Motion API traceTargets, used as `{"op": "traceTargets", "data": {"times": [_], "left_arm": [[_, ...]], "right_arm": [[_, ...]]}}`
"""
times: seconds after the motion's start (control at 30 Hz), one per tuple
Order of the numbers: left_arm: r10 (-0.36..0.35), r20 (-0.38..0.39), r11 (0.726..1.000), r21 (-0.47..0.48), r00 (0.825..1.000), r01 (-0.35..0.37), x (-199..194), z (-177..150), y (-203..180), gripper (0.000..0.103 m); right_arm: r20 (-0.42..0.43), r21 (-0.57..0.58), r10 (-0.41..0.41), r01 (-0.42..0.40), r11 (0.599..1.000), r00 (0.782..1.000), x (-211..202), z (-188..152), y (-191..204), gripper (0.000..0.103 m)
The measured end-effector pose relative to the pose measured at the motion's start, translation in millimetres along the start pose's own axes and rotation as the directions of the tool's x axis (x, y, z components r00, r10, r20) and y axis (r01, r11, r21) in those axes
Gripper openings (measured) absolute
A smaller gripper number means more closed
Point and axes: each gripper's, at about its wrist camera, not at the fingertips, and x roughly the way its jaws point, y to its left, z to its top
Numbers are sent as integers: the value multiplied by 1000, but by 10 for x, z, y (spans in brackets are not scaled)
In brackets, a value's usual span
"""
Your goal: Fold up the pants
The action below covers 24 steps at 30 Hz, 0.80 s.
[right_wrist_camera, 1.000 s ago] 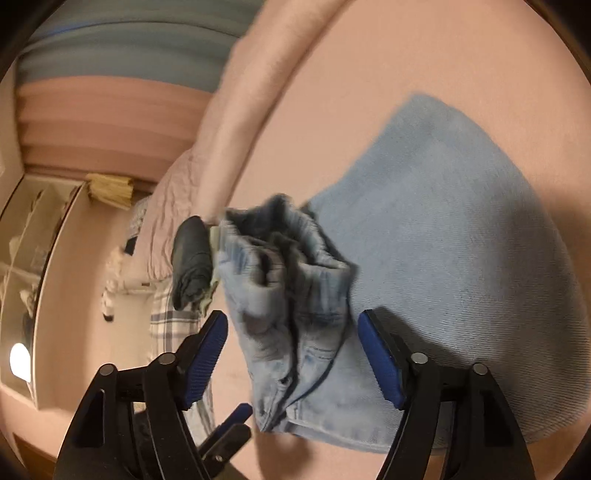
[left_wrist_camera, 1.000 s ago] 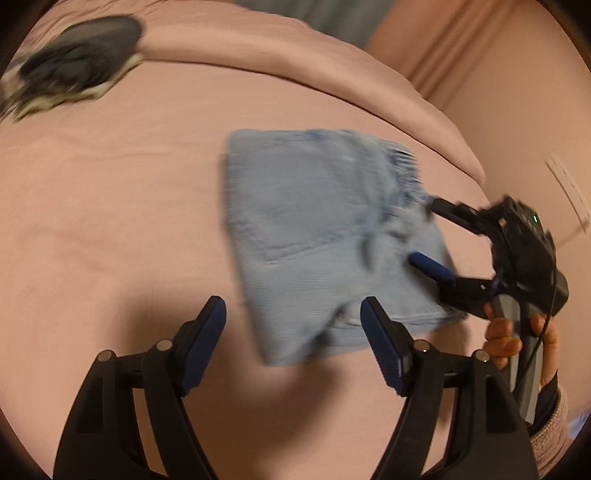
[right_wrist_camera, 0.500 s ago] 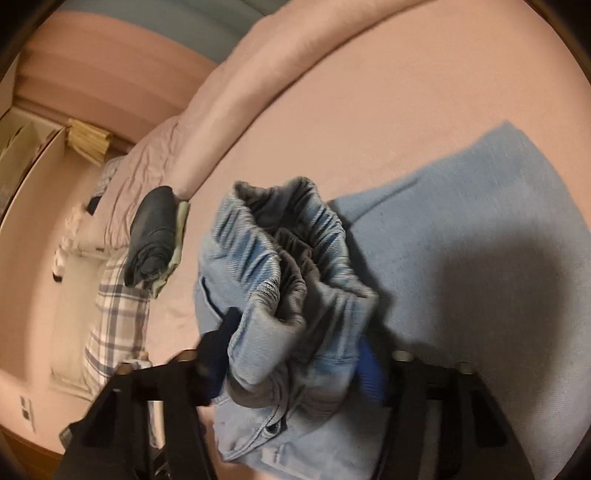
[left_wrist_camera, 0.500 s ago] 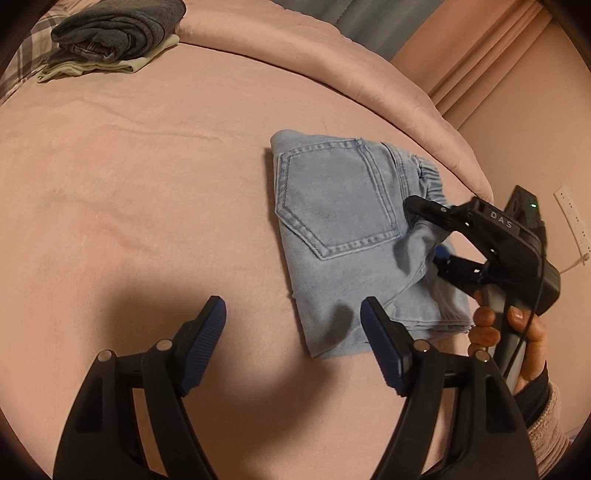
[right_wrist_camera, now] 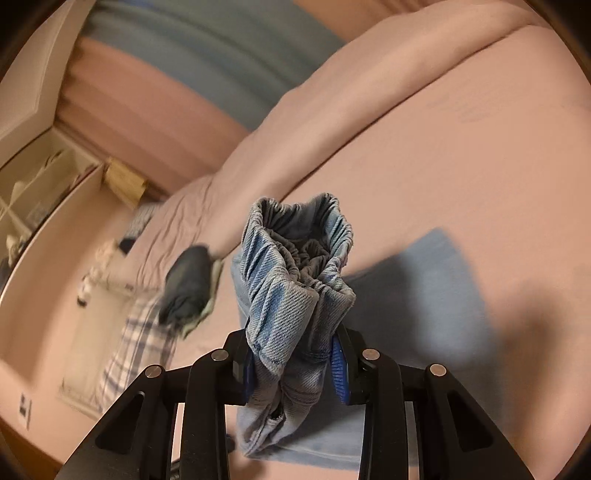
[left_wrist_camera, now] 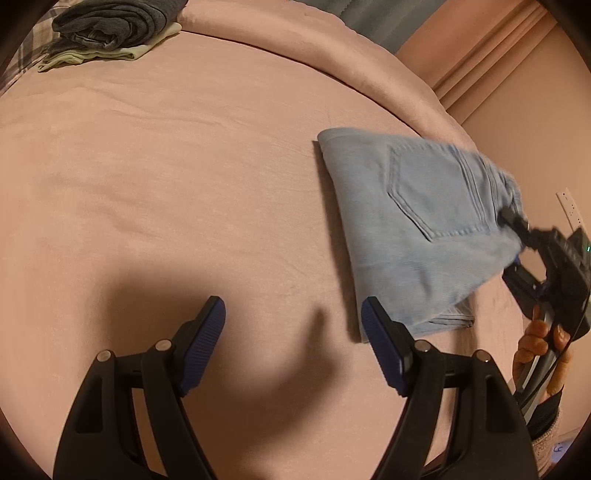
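Note:
Light blue denim pants [left_wrist_camera: 421,221], folded into a small bundle with a back pocket up, are at the right of the pink bed. My right gripper [right_wrist_camera: 295,365] is shut on their bunched elastic waistband [right_wrist_camera: 299,258] and lifts that end; the folded part [right_wrist_camera: 424,291] trails on the bed behind. In the left wrist view the right gripper [left_wrist_camera: 517,236] holds the pants' right end. My left gripper [left_wrist_camera: 293,321] is open and empty, low over bare sheet, its right finger next to the pants' near corner.
The pink bed sheet [left_wrist_camera: 166,184] fills most of the view. A stack of folded dark and pale clothes [left_wrist_camera: 110,26] lies at the far left, also in the right wrist view [right_wrist_camera: 188,288]. A plaid pillow [right_wrist_camera: 136,339] and the wall lie beyond.
My right gripper closed on the waistband and raised it, dragging the pants to the right. My left gripper stayed open and drew away to the left of the pants.

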Motion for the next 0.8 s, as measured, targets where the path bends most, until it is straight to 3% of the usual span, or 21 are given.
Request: {"op": "traceTargets", "data": {"times": [0.23, 0.3, 0.33, 0.43, 0.6, 0.8], "left_arm": [[-12, -18, 1000, 22, 1000, 12, 80, 37, -144, 76], [-11, -23, 999, 38, 1000, 12, 87, 49, -197, 76], [-11, -25, 999, 51, 1000, 12, 87, 64, -241, 76], [-17, -18, 996, 87, 1000, 19, 64, 89, -339, 76], [-34, -16, 990, 134, 999, 36, 113, 132, -537, 77], [-58, -26, 975, 212, 998, 63, 283, 211, -900, 77]], "right_arm": [[-48, 92, -102, 106, 990, 994, -25, -229, -433, 35], [-81, 97, -162, 169, 981, 983, 70, -330, -537, 36], [-101, 117, -168, 179, 977, 981, 111, -350, -610, 36], [-108, 204, -86, 106, 973, 990, 81, -305, -721, 45], [-77, 179, -105, 117, 977, 992, -199, -173, -696, 64], [28, 43, -140, 139, 989, 990, -446, 14, -514, 65]]}}
